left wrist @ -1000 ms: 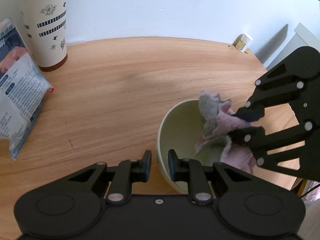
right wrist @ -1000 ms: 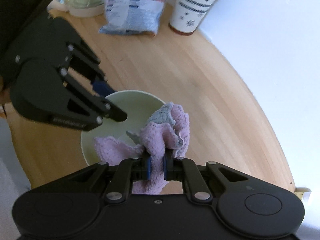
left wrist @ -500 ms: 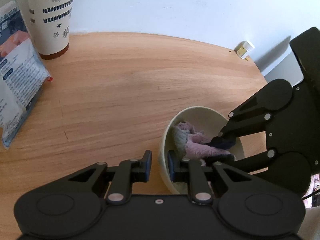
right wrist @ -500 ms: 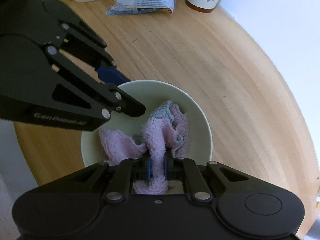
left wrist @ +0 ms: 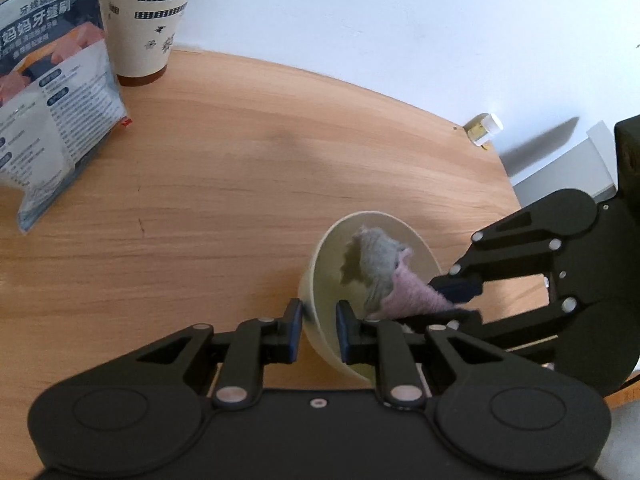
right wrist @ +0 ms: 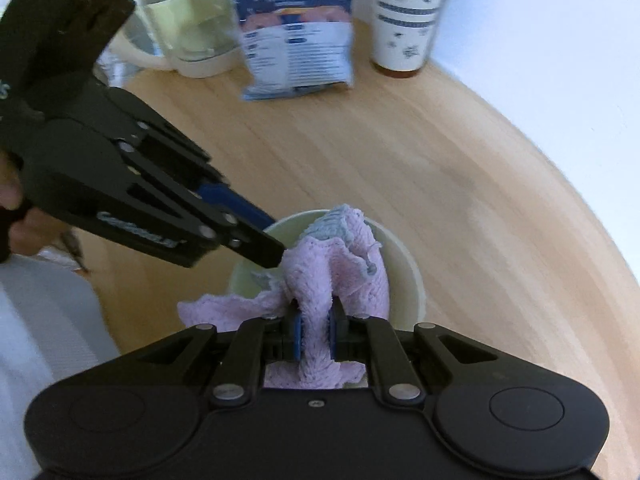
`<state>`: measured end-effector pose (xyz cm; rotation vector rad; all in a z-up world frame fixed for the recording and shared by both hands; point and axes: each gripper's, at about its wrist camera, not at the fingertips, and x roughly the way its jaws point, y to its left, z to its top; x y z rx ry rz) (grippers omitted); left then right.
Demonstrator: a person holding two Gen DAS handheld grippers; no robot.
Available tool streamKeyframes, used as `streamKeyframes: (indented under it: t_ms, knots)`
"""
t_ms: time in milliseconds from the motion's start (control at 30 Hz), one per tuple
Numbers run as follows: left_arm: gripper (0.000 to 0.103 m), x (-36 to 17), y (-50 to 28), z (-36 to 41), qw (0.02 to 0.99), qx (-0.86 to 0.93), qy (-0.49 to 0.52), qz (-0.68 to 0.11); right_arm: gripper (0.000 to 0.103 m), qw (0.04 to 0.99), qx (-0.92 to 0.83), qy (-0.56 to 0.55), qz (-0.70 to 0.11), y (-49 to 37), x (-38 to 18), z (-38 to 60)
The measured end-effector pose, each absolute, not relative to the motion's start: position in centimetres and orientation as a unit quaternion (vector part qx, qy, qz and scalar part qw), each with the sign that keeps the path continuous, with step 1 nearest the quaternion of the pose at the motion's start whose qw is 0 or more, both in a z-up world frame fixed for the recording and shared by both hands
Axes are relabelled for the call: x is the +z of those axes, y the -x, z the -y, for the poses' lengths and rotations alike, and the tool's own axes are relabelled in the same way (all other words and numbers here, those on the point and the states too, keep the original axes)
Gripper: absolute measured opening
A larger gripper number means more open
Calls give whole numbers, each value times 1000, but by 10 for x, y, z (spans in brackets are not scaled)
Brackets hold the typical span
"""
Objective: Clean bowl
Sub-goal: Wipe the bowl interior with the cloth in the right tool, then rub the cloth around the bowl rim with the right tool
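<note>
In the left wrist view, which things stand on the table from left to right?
Printed bag → paper cup → bowl with the cloth inside → small jar at the far edge.

- Both views are bright with soft daylight; the white wall point(left wrist: 400, 32) is evenly lit.
- A dark, hard-edged shadow crosses the wall at the right of the left wrist view.
- Fisheye distortion bends the table point(left wrist: 240, 168) edge into an arc, with dark corners.
- The right wrist view is motion-blurred: wood grain, printed pouch point(right wrist: 294, 36) and glass kettle point(right wrist: 188, 20) smear.
</note>
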<state>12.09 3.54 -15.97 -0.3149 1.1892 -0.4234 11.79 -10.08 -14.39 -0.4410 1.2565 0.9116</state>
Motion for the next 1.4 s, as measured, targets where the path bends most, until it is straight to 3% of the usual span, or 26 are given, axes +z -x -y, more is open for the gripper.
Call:
streamKeyframes:
  t_ms: [267,733,1000,1400]
  knots:
    - [8,-165,-121,-36,802,-183,155,-546,14,653,446,217,-573,-111,-168,80]
    - [8,-165,-123,-33,802,-184,142,-550,14,640,428,283,-572,-99,-167,97]
    - [8,-167,-124,-37,798,-176,168,-551,14,674,462,140,-560,-107,-141,127]
    - [10,-166,-125,-38,797,-163,180,-553,14,671,454,118,-574,-122,-173,114]
